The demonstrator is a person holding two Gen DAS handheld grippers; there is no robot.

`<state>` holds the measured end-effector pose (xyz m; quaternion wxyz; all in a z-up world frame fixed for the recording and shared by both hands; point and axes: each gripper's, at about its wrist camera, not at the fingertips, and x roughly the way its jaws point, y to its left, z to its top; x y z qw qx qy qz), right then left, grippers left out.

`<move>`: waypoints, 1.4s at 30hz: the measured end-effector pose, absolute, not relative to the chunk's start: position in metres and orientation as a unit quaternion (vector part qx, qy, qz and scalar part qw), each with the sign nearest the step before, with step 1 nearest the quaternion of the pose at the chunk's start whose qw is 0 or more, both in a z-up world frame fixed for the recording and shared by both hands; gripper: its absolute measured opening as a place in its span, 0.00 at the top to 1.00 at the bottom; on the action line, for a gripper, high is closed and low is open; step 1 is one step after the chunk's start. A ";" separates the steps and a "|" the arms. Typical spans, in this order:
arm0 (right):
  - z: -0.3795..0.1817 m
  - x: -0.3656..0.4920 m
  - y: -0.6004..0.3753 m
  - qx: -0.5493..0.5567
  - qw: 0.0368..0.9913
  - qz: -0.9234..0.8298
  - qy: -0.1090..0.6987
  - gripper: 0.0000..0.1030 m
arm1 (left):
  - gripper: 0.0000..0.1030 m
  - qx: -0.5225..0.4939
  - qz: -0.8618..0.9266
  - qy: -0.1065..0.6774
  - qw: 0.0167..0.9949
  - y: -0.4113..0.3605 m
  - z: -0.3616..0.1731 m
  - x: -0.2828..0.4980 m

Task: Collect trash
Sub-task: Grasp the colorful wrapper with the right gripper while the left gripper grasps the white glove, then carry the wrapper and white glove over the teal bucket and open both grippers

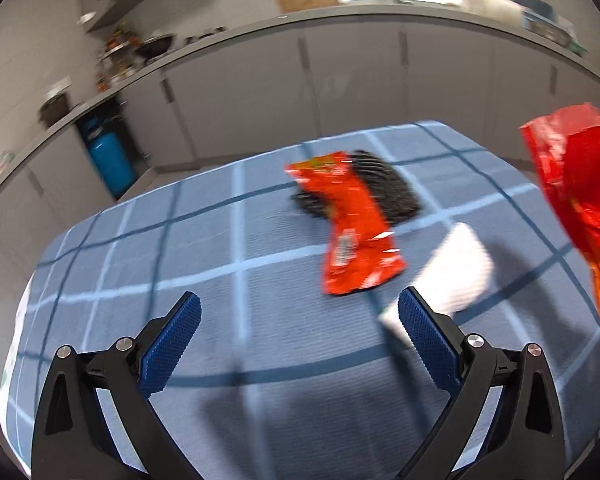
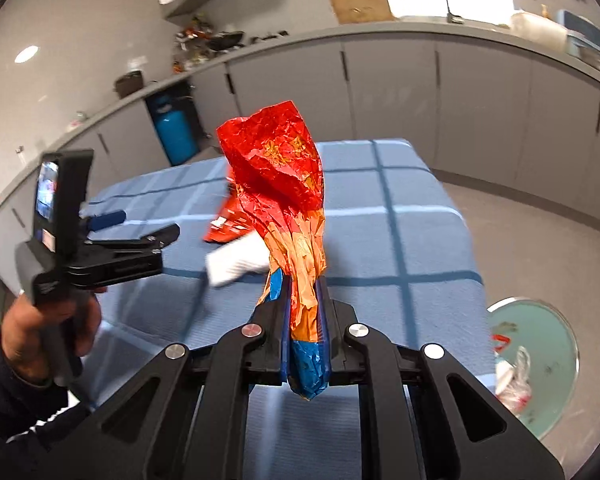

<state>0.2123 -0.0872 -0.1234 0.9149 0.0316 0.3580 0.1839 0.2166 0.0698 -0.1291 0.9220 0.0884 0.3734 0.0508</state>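
Observation:
My right gripper [image 2: 303, 292] is shut on a crumpled red, orange and blue wrapper [image 2: 280, 176] and holds it upright above the blue checked tablecloth [image 2: 400, 240]; the wrapper also shows at the right edge of the left wrist view [image 1: 572, 184]. My left gripper [image 1: 300, 316] is open and empty above the cloth, also seen from the side in the right wrist view [image 2: 140, 236]. Ahead of it lie a red snack bag [image 1: 352, 236], a black object [image 1: 392, 188] under the bag's far end, and a white packet [image 1: 456, 272] near the right finger.
A trash bin [image 2: 540, 364] with a clear liner and some rubbish stands on the floor right of the table. Grey kitchen cabinets [image 1: 340, 80] curve behind the table. A blue gas cylinder [image 1: 110, 160] stands in a gap at the left.

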 end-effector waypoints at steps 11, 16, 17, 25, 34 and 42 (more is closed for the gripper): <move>-0.145 0.214 -0.118 0.056 0.912 0.159 0.374 0.88 | 0.07 0.109 -0.029 0.393 0.912 0.008 -0.153 0.245; -0.151 0.215 -0.126 0.066 0.910 0.157 0.378 0.87 | 0.21 0.112 -0.057 0.409 0.904 -0.008 -0.163 0.250; -0.152 0.214 -0.128 0.068 0.910 0.156 0.378 0.87 | 0.25 0.111 -0.060 0.415 0.901 -0.009 -0.166 0.252; -0.159 0.220 -0.137 0.082 0.907 0.153 0.383 0.87 | 0.58 0.119 -0.068 0.432 0.891 -0.016 -0.177 0.253; -0.146 0.212 -0.169 0.100 0.923 0.117 0.354 0.87 | 0.72 0.118 -0.106 0.393 0.906 -0.051 -0.136 0.239; -0.153 0.194 -0.260 0.123 0.925 0.011 0.360 0.87 | 0.72 0.128 -0.211 0.361 0.899 -0.152 -0.116 0.231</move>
